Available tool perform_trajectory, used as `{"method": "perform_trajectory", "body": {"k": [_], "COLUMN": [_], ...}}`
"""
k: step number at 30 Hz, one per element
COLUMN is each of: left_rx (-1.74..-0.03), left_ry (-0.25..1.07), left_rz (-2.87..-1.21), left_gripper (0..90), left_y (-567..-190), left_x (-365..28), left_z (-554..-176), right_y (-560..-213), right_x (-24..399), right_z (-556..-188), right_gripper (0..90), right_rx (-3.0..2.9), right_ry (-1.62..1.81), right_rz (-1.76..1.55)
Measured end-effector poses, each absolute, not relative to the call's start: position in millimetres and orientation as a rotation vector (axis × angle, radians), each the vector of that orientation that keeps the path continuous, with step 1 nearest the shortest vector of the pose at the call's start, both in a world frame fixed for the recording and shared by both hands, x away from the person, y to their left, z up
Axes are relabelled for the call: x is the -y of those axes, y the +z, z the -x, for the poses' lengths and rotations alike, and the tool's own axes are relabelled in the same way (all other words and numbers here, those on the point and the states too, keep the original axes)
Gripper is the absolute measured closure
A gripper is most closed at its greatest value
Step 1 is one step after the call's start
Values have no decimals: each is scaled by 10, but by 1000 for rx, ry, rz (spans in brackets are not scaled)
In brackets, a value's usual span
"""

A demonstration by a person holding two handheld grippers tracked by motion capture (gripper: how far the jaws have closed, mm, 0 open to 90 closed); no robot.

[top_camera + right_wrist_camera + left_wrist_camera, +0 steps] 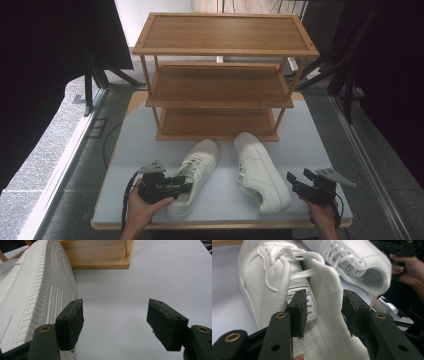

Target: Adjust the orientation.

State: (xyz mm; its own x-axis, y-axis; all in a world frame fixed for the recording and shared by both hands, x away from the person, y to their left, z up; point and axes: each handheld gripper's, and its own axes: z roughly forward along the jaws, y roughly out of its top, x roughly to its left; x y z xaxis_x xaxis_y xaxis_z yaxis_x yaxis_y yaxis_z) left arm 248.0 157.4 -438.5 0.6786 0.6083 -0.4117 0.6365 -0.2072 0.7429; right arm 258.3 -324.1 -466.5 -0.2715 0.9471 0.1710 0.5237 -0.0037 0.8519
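Both white sneakers on the table, none on the rack (220, 87) yet. My left gripper (322, 312) jaws parted, straddling the collar wall of the left sneaker (196, 176), not pinching. My right gripper (115, 322) wide, empty, beside the right sneaker (260, 172). Shelving all ahead.

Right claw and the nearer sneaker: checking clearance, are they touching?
Cannot tell. In the right gripper view, the right claw stands open with one pad beside the sneaker's sole; no clear gap.

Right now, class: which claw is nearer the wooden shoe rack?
Neither clearly. The left claw straddles the left shoe's collar; the right claw sits beside the right shoe, both well short of the rack.
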Motion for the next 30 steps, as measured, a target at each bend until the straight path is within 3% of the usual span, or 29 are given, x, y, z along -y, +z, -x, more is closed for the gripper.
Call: {"method": "perform_trajectory", "body": {"k": [9, 30], "left_rx": [-966, -1014], "left_ry": [-21, 102], "left_rz": [-1789, -1725], "left_gripper": [468, 457], "left_y": [-4304, -4235], "left_x": [-1751, -1827], "left_z": [-2418, -2381], "right_y": [-4666, -4330], "right_x": [3203, 3070], "right_z": [-2610, -2434], "right_gripper": [294, 295], "right_rx": [-1833, -1809], "right_ry": [1209, 1303], "right_rz": [-1502, -1363]}}
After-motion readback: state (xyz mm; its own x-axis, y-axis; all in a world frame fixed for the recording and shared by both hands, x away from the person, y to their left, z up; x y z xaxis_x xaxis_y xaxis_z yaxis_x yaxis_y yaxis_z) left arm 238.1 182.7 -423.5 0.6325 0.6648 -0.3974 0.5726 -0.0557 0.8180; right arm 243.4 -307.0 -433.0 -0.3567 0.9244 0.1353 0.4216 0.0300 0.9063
